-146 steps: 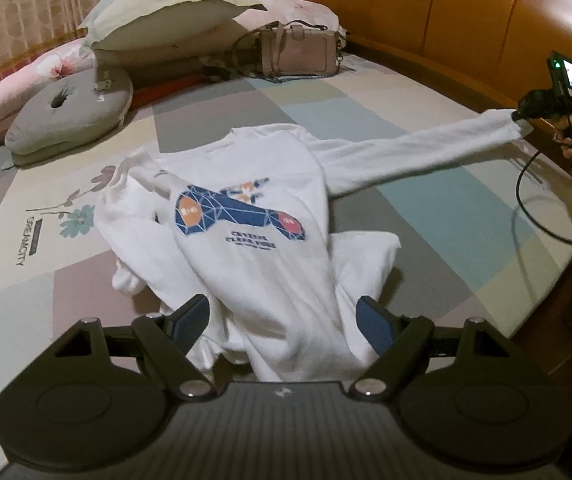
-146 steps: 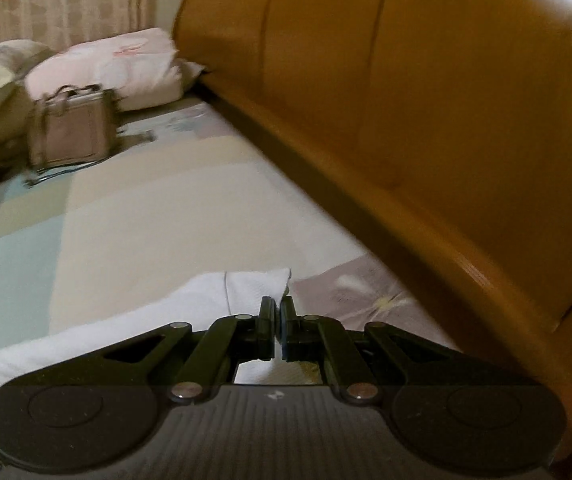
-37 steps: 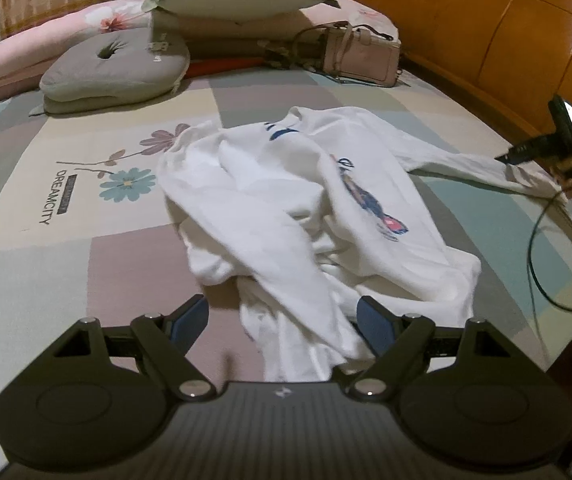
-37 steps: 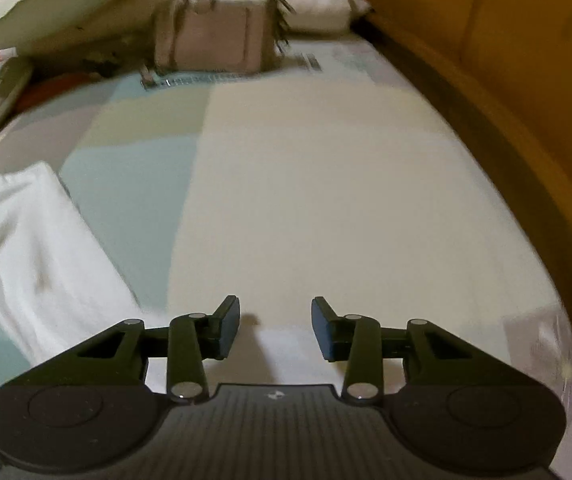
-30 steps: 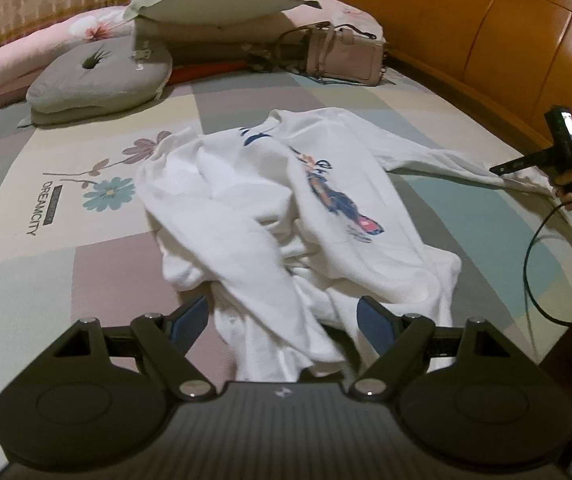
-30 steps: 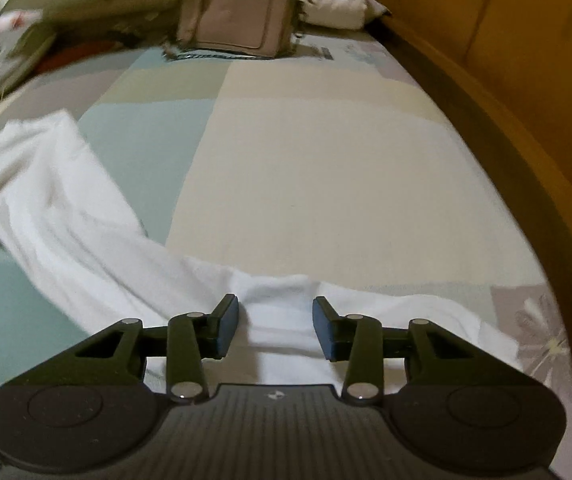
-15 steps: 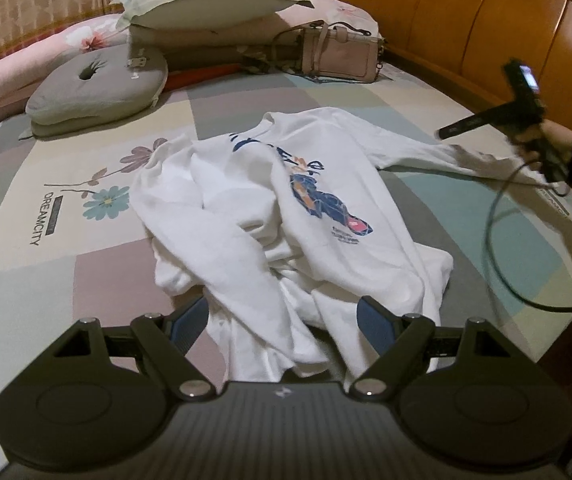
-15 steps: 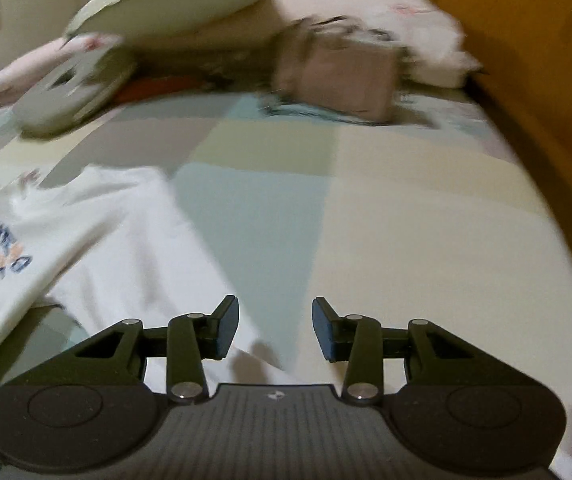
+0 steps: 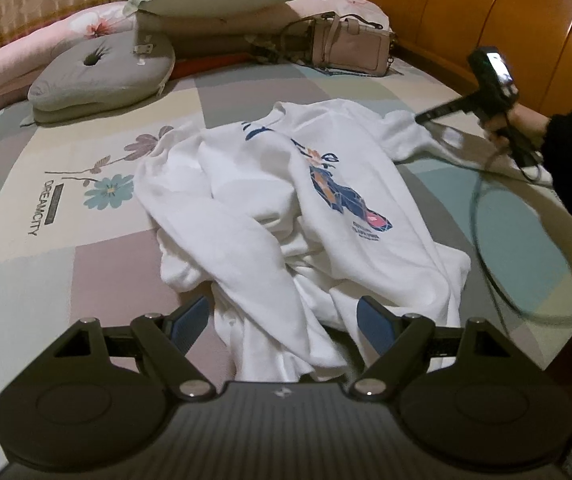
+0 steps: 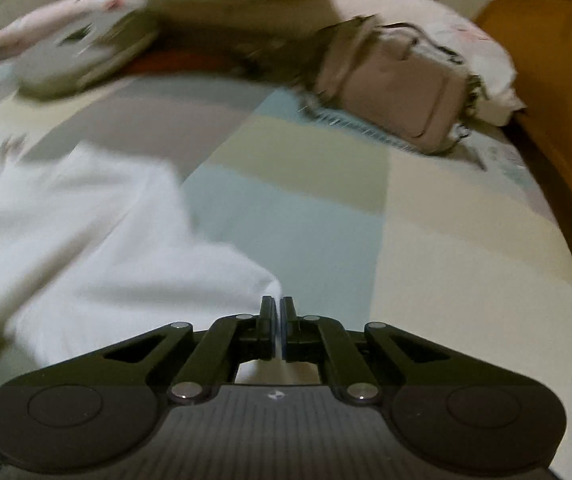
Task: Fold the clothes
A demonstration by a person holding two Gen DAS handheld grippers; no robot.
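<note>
While our left gripper (image 9: 284, 320) hangs low with jaws wide around the crumpled hem, the shirt (image 9: 286, 208) lies mid-bed (image 9: 26, 240). From the right wrist, our right gripper (image 10: 278, 312) is level, jaws pinched on the shirt (image 10: 98, 248) edge.

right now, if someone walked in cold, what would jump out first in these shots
A crumpled white sweatshirt with a blue graphic sprawls mid-bed, its hem bunched between the open left claw. The right claw has shut on the shirt's shoulder edge at the far right, near the wooden headboard. Behind lie a pink handbag and a grey cushion.
</note>
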